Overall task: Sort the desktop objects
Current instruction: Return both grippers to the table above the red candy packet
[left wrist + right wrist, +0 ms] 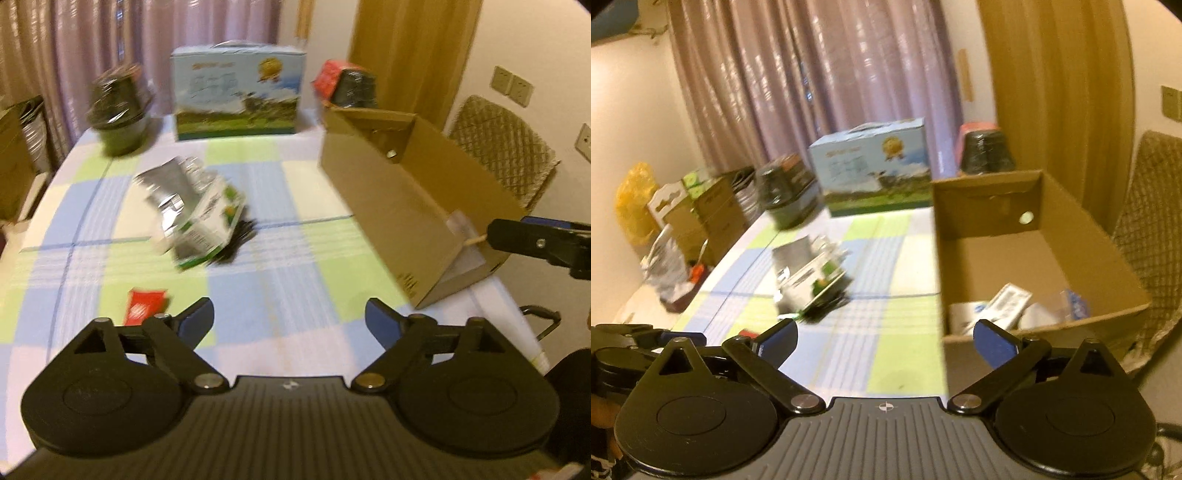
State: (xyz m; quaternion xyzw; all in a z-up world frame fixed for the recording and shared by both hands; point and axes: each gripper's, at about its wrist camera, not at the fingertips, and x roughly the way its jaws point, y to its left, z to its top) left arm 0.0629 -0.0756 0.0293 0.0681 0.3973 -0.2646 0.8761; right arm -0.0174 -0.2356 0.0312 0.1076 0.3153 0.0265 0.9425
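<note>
On the middle of the checked tablecloth (277,258), well apart from both tools: a loose heap of a silver foil pouch (173,184), a small green and white carton (210,229) leaning over it, and something black (240,240) below. Nearer, just beyond the left finger of the left gripper (290,314), lying flat: a small red packet (144,310). At the right side, standing open, a cardboard box (369,166), already with some white packs (1008,306) at its near end.

Left gripper spread wide, holding nothing. Right gripper (884,332) also spread wide and without load, hovering by the near end of the cardboard box.

Probably all light. Foil pouch likely soft, crinkly and slippery; better to pinch at a sealed edge or a corner than across the belly. Carton likely stiff enough but easy to crush; best to take across its narrow sides with a moderate squeeze. Red packet thin and flat on the cloth, so hard to get under; perhaps to nip at a raised corner, taking care not to catch the cloth too.

Much blurred by motion. Impossible to read the print on carton or pouch, or to name the black thing under the carton. Unclear also: pouch and carton only touching, or stuck together. Floor of the cardboard box mostly hidden behind its wall in the left view; red packet almost fully covered by a finger in the right view.
</note>
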